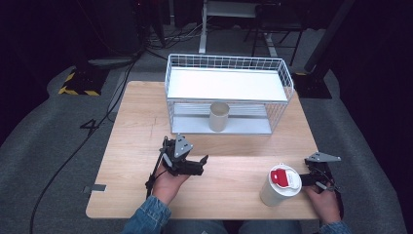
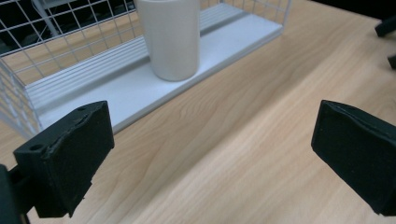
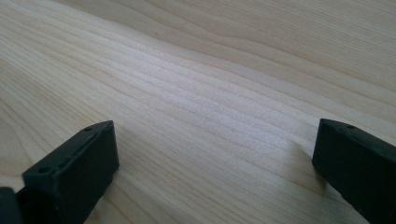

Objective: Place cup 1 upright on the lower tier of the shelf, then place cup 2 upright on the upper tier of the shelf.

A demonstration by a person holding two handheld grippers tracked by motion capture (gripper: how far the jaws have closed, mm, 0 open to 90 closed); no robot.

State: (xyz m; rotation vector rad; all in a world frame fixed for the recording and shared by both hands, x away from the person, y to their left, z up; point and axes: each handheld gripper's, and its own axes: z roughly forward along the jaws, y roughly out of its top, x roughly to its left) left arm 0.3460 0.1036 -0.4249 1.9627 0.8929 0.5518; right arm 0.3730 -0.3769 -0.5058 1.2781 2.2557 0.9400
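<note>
The left gripper [image 1: 197, 163] hovers over the light wooden table [image 1: 234, 170] with its jaws spread wide and nothing between them. Ahead stands the tall cream-coloured cylindrical cup [image 2: 172, 37], upright on the lower white shelf of the white wire rack [image 1: 278, 109]. The right gripper [image 3: 215, 163], also wide open and empty, rests low over bare wood just beside the white paper cup with a red-and-white lid [image 1: 280, 185]. To grasp the cream cup well, approach level, straddle its middle, and clear the rack's wires.
</note>
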